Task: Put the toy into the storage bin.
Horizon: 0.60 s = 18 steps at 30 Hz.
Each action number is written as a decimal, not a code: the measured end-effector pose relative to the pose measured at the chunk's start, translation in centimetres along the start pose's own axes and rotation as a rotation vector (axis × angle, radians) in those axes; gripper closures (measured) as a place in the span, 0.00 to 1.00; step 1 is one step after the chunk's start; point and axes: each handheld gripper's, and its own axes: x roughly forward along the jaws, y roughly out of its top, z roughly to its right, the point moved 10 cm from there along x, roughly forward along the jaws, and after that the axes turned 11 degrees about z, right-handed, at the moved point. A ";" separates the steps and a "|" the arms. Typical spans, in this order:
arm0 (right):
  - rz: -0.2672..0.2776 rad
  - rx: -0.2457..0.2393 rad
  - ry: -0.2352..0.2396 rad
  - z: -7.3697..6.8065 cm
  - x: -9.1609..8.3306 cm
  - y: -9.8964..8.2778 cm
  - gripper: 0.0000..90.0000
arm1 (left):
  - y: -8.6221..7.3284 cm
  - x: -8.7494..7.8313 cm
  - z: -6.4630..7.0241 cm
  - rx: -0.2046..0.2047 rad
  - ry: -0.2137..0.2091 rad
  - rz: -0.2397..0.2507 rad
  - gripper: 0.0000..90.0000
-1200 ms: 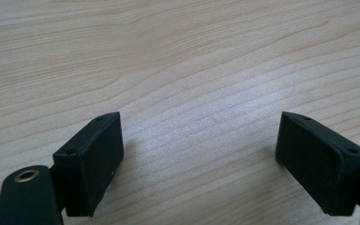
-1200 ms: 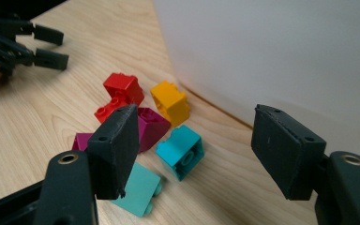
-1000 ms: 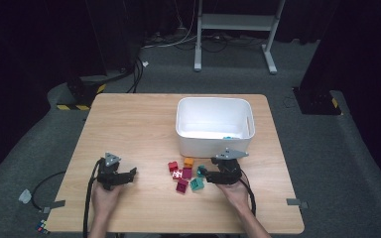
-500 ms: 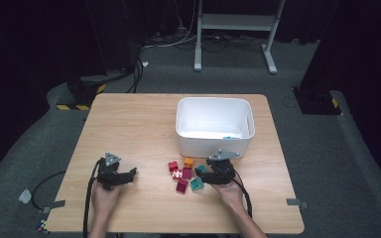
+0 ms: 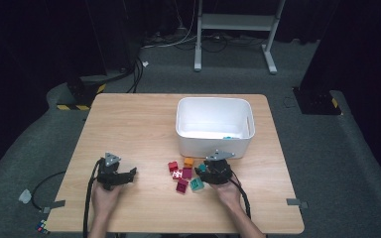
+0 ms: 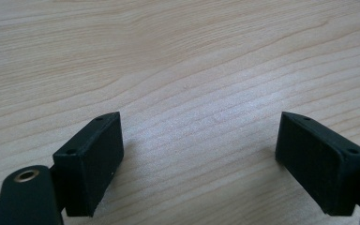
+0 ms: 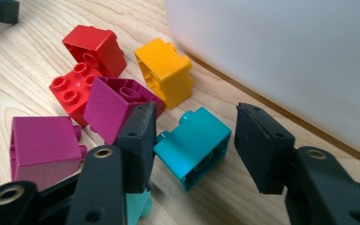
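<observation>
Teal brick [image 7: 193,146] lies on the table [image 5: 129,124] by the white bin [image 5: 213,121], between the right tool [image 7: 194,140] pads, which have just been closing, not yet pressing; grasp step, next squeeze and lift; left tool [image 6: 199,159] open, idle

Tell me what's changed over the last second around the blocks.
The right gripper moved in from beside the white bin and down onto the block pile; its jaws have been closing around a teal block, with a gap showing on one side. The left gripper stayed put, open over bare table. The other blocks haven't shifted.
</observation>
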 end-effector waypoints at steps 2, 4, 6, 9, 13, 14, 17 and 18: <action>-0.004 -0.003 -0.005 0.0 0.1 -0.1 0.58 | 0.0 0.0 0.0 -0.002 0.000 0.001 0.17; -0.006 -0.012 -0.009 0.0 0.2 -0.2 0.59 | 0.0 0.0 0.0 -0.002 0.000 0.001 0.17; -0.005 -0.014 -0.011 0.1 0.2 -0.1 0.59 | 0.0 0.0 0.0 -0.002 0.000 0.001 0.17; -0.004 -0.021 -0.014 0.1 0.2 -0.1 0.60 | 0.0 0.0 0.0 -0.002 0.000 0.001 0.17; -0.004 -0.026 -0.019 0.0 0.2 -0.1 0.60 | 0.0 0.0 0.0 -0.002 0.000 0.001 0.17; -0.004 -0.028 -0.019 0.0 0.2 -0.1 0.61 | 0.0 0.0 0.0 -0.002 0.000 0.001 0.17; -0.004 -0.030 -0.019 0.0 0.2 -0.1 0.61 | 0.0 0.0 0.0 -0.002 0.000 0.001 0.17; -0.002 -0.031 -0.019 0.0 0.2 -0.1 0.61 | 0.0 0.0 0.0 0.000 0.000 0.000 0.17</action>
